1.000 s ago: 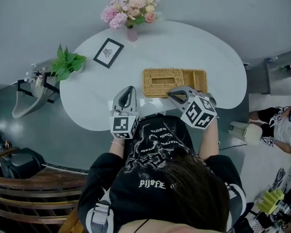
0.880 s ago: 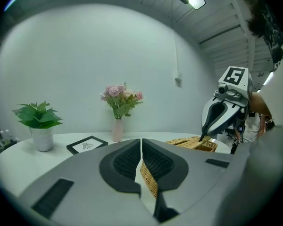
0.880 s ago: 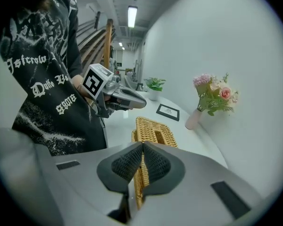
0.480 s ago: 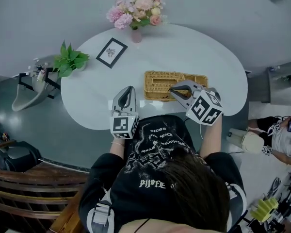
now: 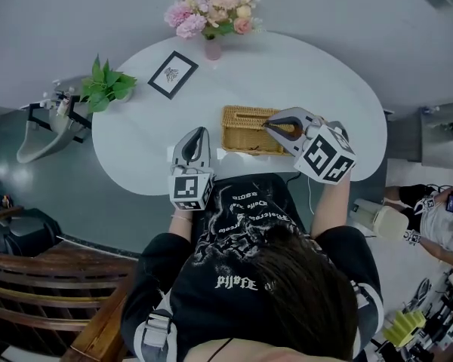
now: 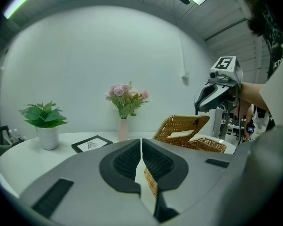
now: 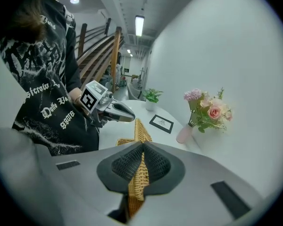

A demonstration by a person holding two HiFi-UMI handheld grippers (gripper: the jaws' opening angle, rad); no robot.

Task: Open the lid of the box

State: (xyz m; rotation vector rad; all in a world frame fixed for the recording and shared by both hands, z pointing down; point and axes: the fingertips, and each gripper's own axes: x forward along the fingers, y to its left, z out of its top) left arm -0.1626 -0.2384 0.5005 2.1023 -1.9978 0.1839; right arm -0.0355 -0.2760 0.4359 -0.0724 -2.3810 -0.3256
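Lid [image 6: 181, 125] woven, tilted up; right gripper [image 7: 141, 148] pinching it.

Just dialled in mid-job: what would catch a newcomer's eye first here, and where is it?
The tilted woven wicker lid stands out, pinched at its edge by the right gripper above the woven wicker box near the front edge of the white oval table. The left gripper hovers shut and empty beside it. Pink flowers in a pink vase mark the far edge.
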